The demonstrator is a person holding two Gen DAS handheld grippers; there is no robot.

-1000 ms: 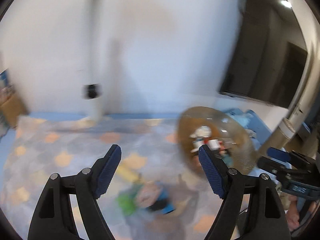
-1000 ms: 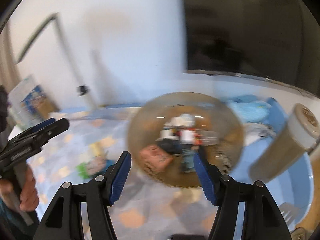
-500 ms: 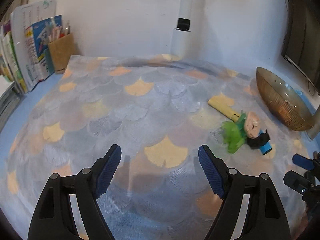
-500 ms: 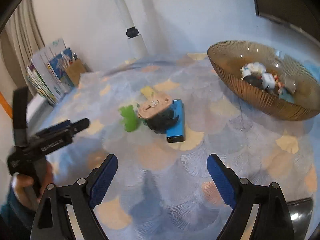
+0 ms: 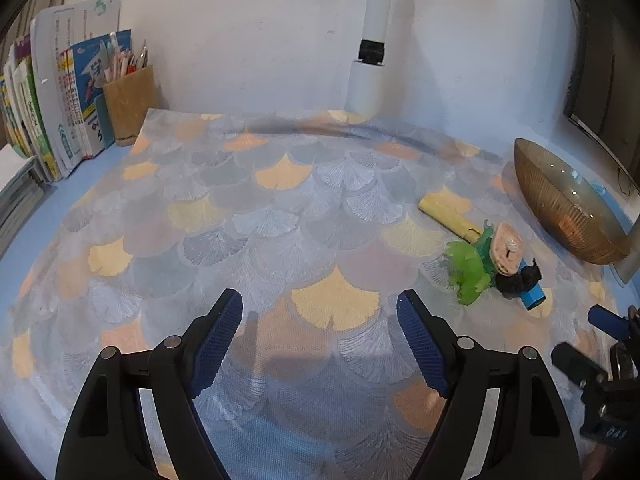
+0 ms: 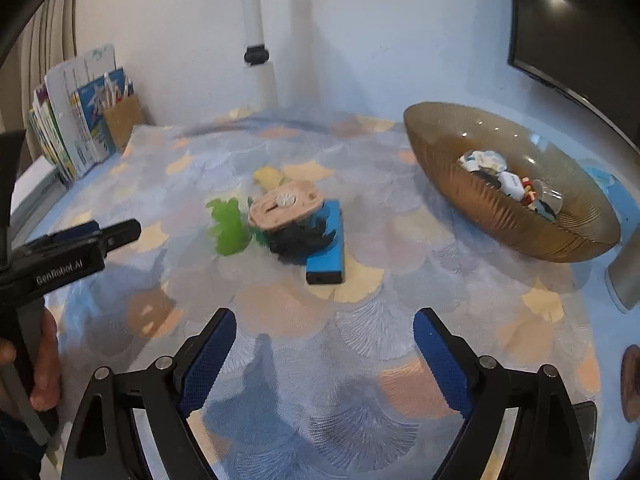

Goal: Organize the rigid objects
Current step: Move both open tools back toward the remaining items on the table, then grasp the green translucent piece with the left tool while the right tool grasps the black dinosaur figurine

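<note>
A small pile lies on the patterned mat (image 6: 360, 344): a green toy (image 6: 228, 226), a beige flat piece (image 6: 285, 208) on a black object (image 6: 298, 238), a blue box (image 6: 326, 252) and a yellow piece (image 6: 270, 176). To its right stands an amber ribbed bowl (image 6: 500, 216) holding several small items (image 6: 508, 184). My right gripper (image 6: 325, 318) hovers in front of the pile, its jaws closing with nothing between them. My left gripper (image 5: 319, 304) is open over bare mat. From it the green toy (image 5: 468, 266) and bowl (image 5: 560, 208) lie to the right.
Books (image 5: 48, 120) and a pencil holder (image 5: 130, 104) stand at the back left. A white lamp post (image 5: 370, 60) rises at the back wall. A dark monitor (image 6: 576, 24) hangs at the right, with a grey stand (image 6: 624, 276) by the bowl.
Both grippers dropped from a high, blurred view of the wall to low over the mat. The right jaws opened wider. Over the last half second neither view shifted much.
</note>
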